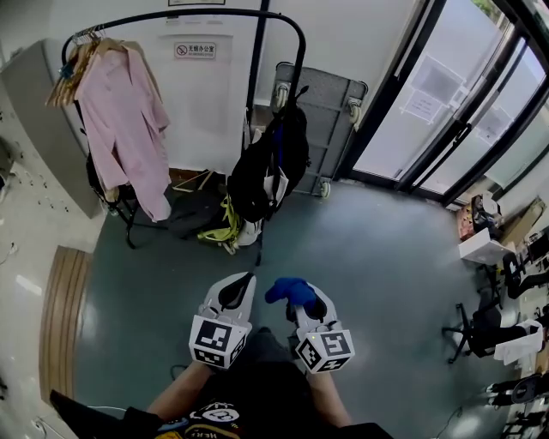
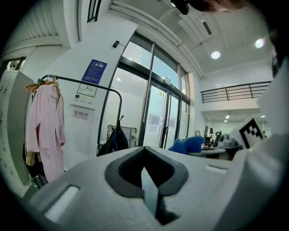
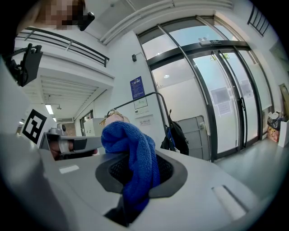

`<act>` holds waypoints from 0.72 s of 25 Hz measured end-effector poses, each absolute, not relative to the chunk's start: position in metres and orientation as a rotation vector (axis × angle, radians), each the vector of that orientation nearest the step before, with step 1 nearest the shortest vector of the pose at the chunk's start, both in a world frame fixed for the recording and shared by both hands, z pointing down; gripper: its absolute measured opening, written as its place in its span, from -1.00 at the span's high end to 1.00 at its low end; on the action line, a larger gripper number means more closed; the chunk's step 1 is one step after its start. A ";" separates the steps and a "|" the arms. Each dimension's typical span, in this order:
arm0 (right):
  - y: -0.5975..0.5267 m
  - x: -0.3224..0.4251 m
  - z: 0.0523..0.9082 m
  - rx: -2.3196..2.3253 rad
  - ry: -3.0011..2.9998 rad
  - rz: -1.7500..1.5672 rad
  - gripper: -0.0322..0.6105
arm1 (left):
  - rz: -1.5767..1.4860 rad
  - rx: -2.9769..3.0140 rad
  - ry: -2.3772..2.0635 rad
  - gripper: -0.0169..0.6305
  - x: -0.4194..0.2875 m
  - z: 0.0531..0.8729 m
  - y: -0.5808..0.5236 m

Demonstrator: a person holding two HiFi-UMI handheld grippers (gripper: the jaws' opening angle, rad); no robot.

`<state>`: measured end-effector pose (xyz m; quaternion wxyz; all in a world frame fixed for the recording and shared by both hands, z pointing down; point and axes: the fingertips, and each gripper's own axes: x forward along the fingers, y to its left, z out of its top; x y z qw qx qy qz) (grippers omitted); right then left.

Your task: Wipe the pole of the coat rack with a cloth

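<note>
The coat rack stands by the far wall, its black pole [image 1: 255, 60] rising behind a hanging backpack and its curved top bar [image 1: 171, 15] arching over. Both grippers hover low in front of me, well short of the rack. My right gripper [image 1: 302, 297] is shut on a blue cloth [image 1: 288, 291], which bunches up out of its jaws [image 3: 131, 153]. To its left, my left gripper [image 1: 244, 281] is shut with nothing in it [image 2: 145, 175]. The rack [image 2: 121, 108] shows far off in the left gripper view, and the blue cloth [image 2: 187, 145] peeks in at the right.
A pink coat [image 1: 124, 120] hangs at the rack's left end and a black backpack [image 1: 270, 163] at its right pole. A dark bag [image 1: 193, 214] lies on the floor below. A grey folded cart [image 1: 330, 120] leans on the wall; glass doors [image 1: 463, 94] and office chairs [image 1: 480, 330] are right.
</note>
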<state>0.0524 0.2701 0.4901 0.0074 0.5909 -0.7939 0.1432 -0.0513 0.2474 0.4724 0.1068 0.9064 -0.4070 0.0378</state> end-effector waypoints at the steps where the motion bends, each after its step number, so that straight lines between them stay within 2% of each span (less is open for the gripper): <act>1: 0.263 0.052 0.494 1.842 -2.480 0.462 0.68 | 0.111 2.663 -1.200 0.94 -0.052 0.474 0.241; 18: 0.070 0.117 0.466 1.748 -2.628 0.354 0.68 | 0.076 2.734 -1.296 0.94 0.024 0.442 0.062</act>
